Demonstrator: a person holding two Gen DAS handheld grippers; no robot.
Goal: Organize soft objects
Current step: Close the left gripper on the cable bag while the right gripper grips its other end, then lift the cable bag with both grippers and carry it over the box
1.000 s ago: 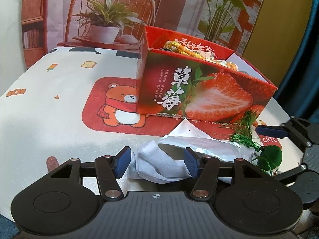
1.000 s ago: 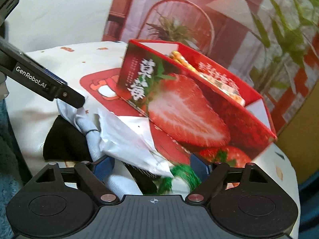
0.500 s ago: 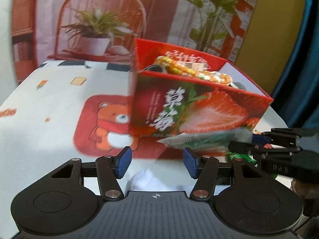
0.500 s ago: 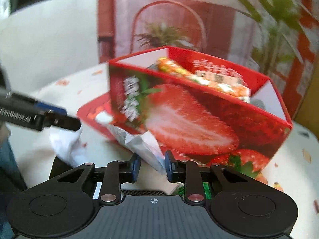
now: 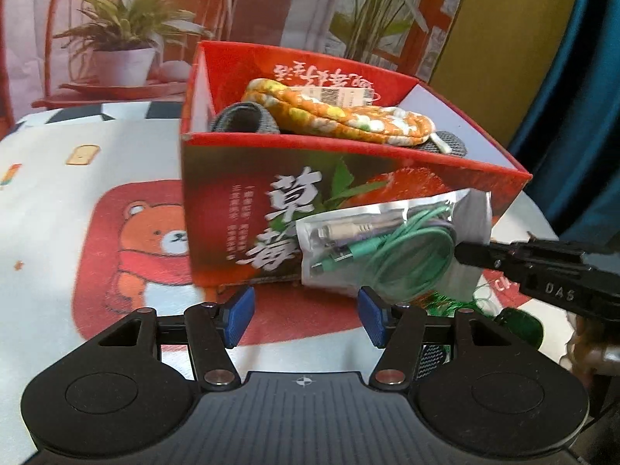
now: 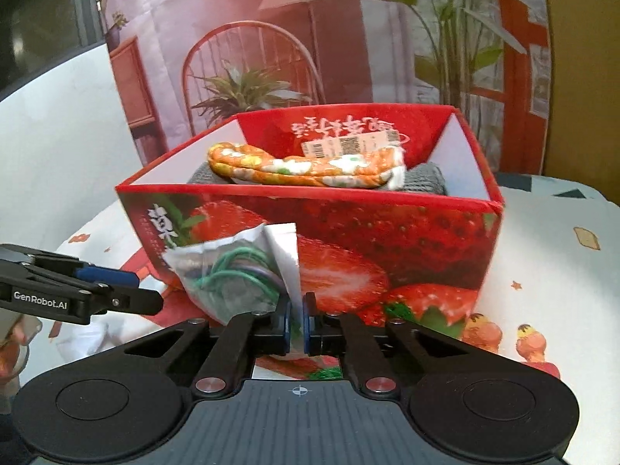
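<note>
My right gripper (image 6: 296,323) is shut on a silver plastic bag of green cable (image 6: 232,275), lifted in front of the red strawberry box (image 6: 387,240). In the left wrist view the bag (image 5: 387,248) hangs before the box (image 5: 240,209), held by the right gripper (image 5: 463,254) from the right. The box holds an orange floral cloth (image 5: 337,114) over grey knitted items (image 5: 244,120). My left gripper (image 5: 306,316) is open and empty, low before the box.
A green tasselled item (image 5: 515,319) lies on the bear-print tablecloth (image 5: 131,240) at the right. A white cloth (image 6: 85,343) lies at the left in the right wrist view. A plant-and-chair backdrop (image 5: 128,38) stands behind the box.
My right gripper closed on the bag and lifted it off the table in front of the box. My left gripper rose and stayed open; the white cloth dropped out of its view.
</note>
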